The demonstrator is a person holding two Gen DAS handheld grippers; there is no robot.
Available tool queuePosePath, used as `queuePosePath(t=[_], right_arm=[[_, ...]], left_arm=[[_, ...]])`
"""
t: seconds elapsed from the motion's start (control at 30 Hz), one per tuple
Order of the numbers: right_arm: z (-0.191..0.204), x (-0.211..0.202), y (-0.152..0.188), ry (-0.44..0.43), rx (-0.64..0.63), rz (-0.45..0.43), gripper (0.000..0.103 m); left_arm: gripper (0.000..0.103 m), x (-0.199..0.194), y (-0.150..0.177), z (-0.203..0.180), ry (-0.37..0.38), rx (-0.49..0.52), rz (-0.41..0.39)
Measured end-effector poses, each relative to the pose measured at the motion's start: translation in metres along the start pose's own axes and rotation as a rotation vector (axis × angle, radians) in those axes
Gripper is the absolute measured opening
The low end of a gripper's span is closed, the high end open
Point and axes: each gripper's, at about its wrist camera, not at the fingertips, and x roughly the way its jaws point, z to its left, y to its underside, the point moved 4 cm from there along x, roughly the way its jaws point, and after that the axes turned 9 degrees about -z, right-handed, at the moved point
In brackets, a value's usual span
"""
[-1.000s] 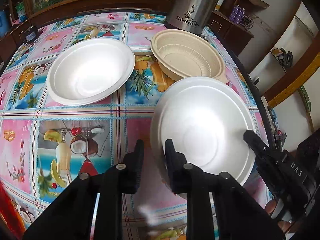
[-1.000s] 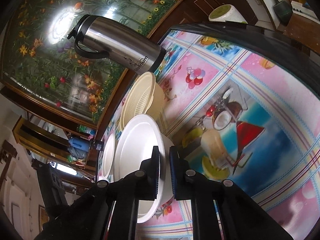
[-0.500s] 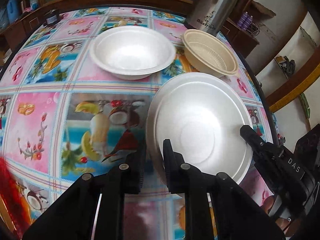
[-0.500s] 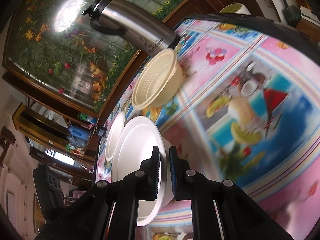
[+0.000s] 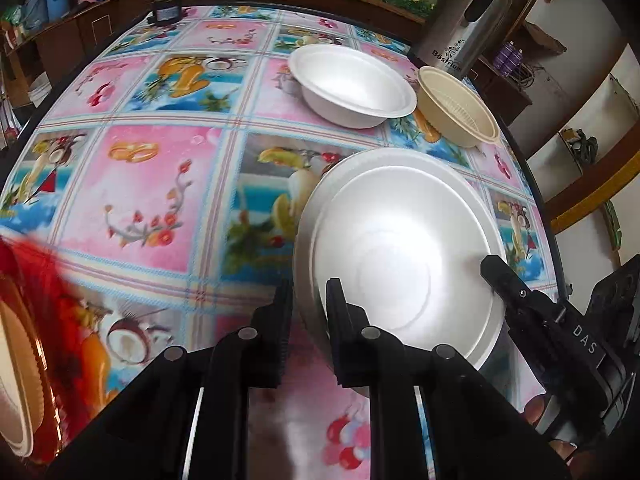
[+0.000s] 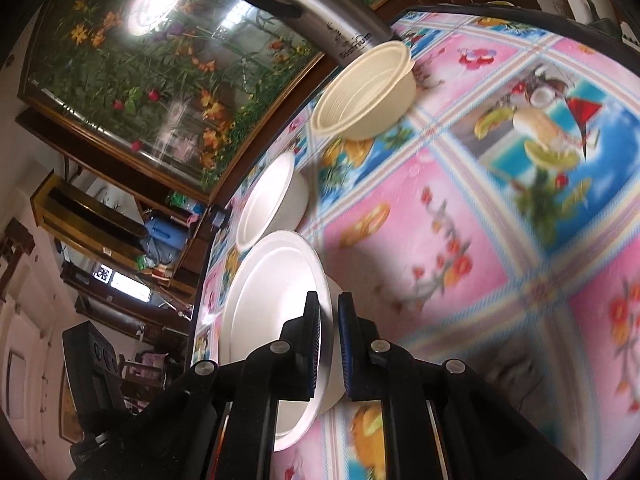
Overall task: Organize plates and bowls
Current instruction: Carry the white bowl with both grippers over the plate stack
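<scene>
Bright pictures of fruit and flowers cover the tablecloth (image 5: pixel 160 168) on this table, and dark wood shelves stand around it. A big white foam plate (image 5: pixel 400 256) is up off the cloth, a bit tilted, with both tools holding it. The left gripper (image 5: pixel 308 304) has its two black fingers nearly closed on the plate's near edge, one finger under and one on top. The right gripper (image 6: pixel 329 344) pinches the other edge of the same plate (image 6: pixel 272 304) with its fingers close together. Farther back on the table sits a white bowl (image 5: pixel 352 84). Just beside it is a tan bowl (image 5: pixel 456 108), and I cannot tell if the two touch. A shiny metal jug (image 5: pixel 468 24) stands right behind the tan bowl. At the left edge there is a blurry red thing (image 5: pixel 44 280) with some tan and white rims (image 5: pixel 14 380) that look like stacked dishes, but it is too fuzzy to be sure. I think the job is only partly done. The plate is in the air and has not been put down yet, maybe on its way to that stack. The two bowls sit apart from it and probably need to be stacked or put away too.
</scene>
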Motion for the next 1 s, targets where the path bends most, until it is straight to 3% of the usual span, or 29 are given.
queuePosePath(t=[0.37,0.73,1.0], right_arm=[[0.046,-0.03,0.041,-0.013,-0.125,0.033,0.009],[0.133,-0.058,0.071,-0.114,-0.259,0.011,0.009],[0.206,-0.042,0.106,-0.212,-0.334,0.07,0.009]], left_arm=[[0.014,-0.043,0.035,0.034,0.01,0.009,-0.025],[0.015,-0.131,0.02,0.087,0.024,-0.046,-0.201],[0.015,-0.183,0.016,0.162,-0.035,-0.149,-0.304]])
